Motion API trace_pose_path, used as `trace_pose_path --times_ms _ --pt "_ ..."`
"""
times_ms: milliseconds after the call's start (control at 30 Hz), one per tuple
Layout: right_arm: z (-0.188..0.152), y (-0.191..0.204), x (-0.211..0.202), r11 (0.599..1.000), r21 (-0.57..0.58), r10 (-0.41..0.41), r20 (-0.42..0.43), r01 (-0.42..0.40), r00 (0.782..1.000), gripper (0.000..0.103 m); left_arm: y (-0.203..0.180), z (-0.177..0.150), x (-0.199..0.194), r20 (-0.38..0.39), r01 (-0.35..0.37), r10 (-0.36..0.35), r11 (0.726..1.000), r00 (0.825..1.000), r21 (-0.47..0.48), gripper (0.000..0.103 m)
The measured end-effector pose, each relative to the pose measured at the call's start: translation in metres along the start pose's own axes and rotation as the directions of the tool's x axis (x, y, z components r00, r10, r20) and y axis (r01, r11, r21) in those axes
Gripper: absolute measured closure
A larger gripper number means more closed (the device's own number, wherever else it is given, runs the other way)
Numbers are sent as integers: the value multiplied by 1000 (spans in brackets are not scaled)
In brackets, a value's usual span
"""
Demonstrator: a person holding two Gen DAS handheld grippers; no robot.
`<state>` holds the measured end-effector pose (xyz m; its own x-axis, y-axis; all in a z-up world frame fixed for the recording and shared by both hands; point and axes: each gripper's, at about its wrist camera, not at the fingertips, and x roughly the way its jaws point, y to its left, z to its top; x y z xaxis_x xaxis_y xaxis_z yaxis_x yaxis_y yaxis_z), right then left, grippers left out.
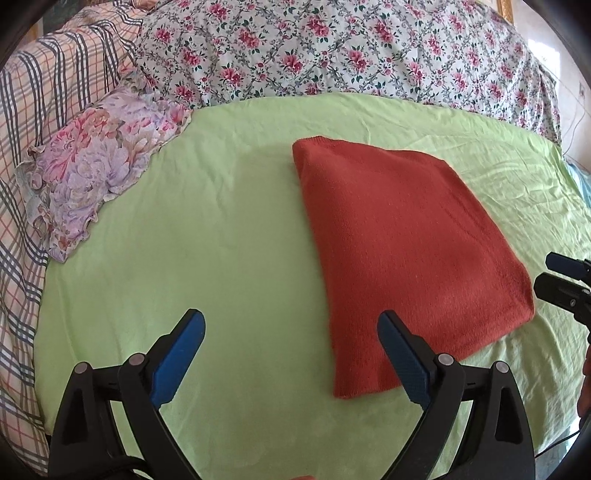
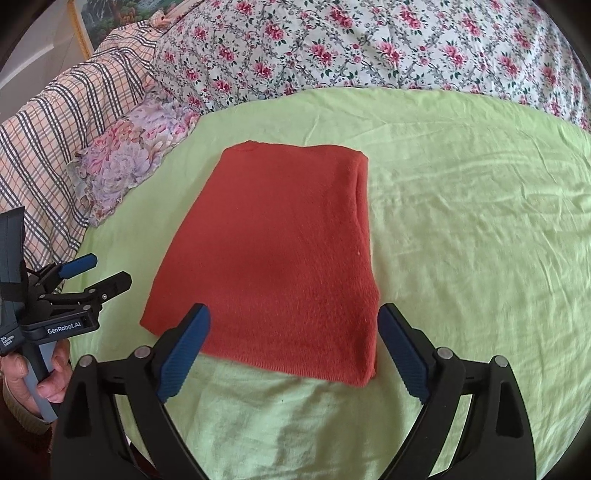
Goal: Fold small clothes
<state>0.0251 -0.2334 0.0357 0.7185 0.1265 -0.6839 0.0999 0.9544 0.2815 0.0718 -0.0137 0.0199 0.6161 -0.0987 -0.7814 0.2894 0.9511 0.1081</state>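
A rust-red knitted garment (image 1: 402, 251) lies folded into a flat rectangle on the light green sheet (image 1: 207, 236); it also shows in the right wrist view (image 2: 273, 258). My left gripper (image 1: 291, 325) is open and empty, just in front of the garment's near left edge. It shows from the side in the right wrist view (image 2: 107, 271), left of the garment. My right gripper (image 2: 295, 317) is open and empty, with its jaws standing either side of the garment's near edge. Its fingertips (image 1: 561, 264) show at the right edge of the left wrist view.
A floral quilt (image 2: 369, 48) is bunched along the far side of the bed. A small lilac floral pillow (image 1: 96, 170) lies at the left, next to a checked blanket (image 1: 44, 88). A framed picture (image 2: 99, 18) hangs on the wall behind.
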Motion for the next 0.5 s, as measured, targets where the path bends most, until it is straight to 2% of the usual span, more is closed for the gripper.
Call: trace_pose_path --times_ms 500 --pt "8 -4 2 1000 9 17 5 -17 1000 8 -10 -9 -1 -23 -40 40 999 999 13 6"
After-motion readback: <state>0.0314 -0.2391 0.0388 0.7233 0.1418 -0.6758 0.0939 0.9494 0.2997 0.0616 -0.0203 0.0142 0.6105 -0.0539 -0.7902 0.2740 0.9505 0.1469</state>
